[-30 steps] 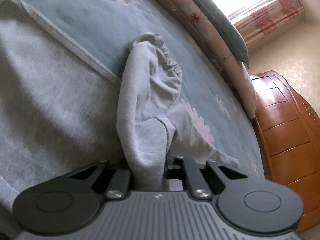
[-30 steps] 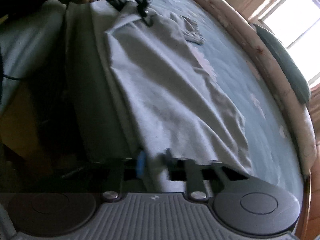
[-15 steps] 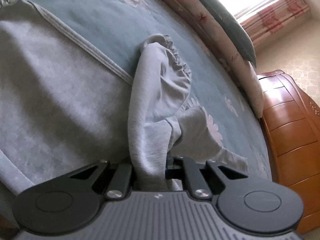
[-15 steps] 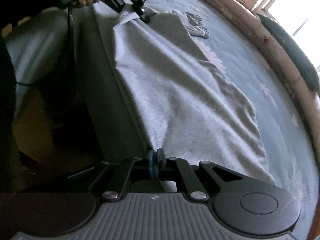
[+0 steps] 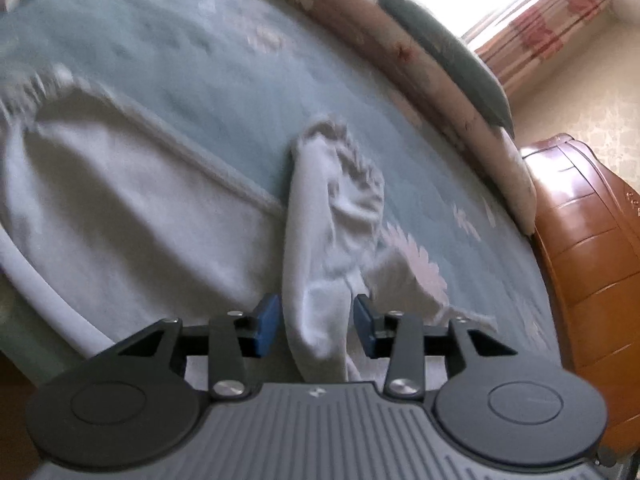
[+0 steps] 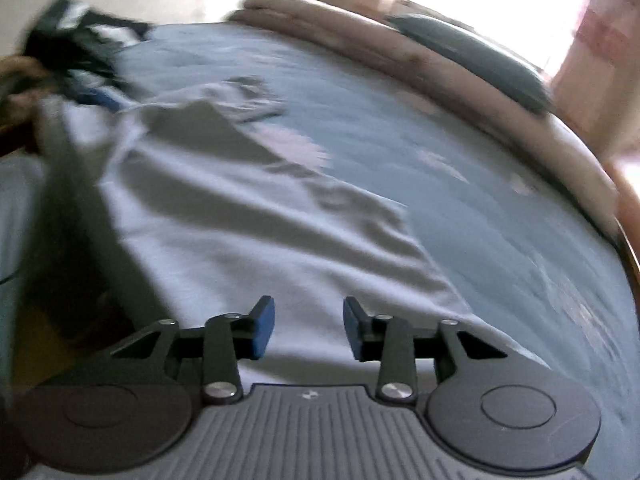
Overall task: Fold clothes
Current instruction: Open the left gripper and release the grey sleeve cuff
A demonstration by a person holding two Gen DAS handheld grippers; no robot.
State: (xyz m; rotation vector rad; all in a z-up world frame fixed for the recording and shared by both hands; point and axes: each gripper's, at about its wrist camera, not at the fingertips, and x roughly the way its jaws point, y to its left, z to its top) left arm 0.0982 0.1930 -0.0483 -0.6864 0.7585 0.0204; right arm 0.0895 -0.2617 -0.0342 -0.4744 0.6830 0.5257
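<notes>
Both grips have let go since the earlier frame: jaws then clamped on cloth are now opening. On my left gripper [image 5: 316, 326] a bunched sleeve [image 5: 332, 240] of the grey garment [image 6: 256, 232] stands between the pads, untouched; its long axis runs straight ahead of the fingers. My right gripper [image 6: 309, 328] is part-open with nothing between its jaws, the flat body panel directly beneath and ahead. Soft fleecy knit, elastic-gathered cuff, on a teal bedspread [image 5: 224, 80].
</notes>
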